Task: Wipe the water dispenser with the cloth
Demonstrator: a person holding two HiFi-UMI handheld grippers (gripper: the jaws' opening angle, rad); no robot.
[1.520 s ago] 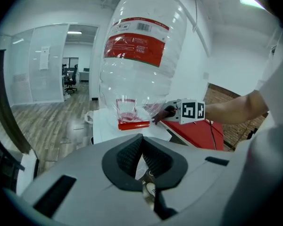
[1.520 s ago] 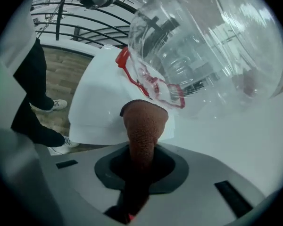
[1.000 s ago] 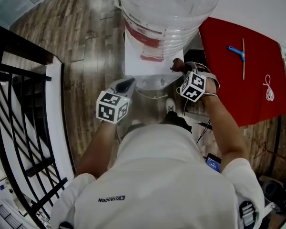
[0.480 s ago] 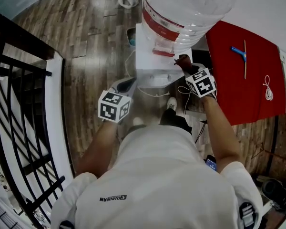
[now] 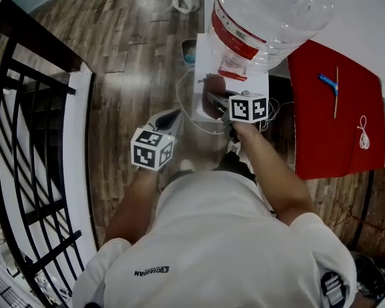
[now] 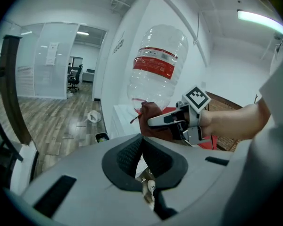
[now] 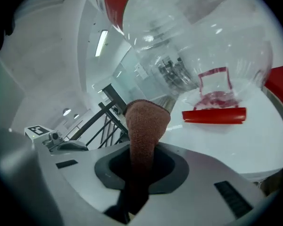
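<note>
Right gripper (image 5: 215, 100) clamped on cloth (image 7: 144, 126) over water dispenser (image 5: 201, 76) top; left gripper (image 5: 171, 117) closed, empty.

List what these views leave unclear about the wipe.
Dispenser front: head view looks down on its top; bottle and right claw cover part.
Cloth contact: right gripper view shows it only sticking from the claw; touch unclear.
Bottle label print: too small in every view.
Bottle's wide end: cut off by the head view's top edge.
</note>
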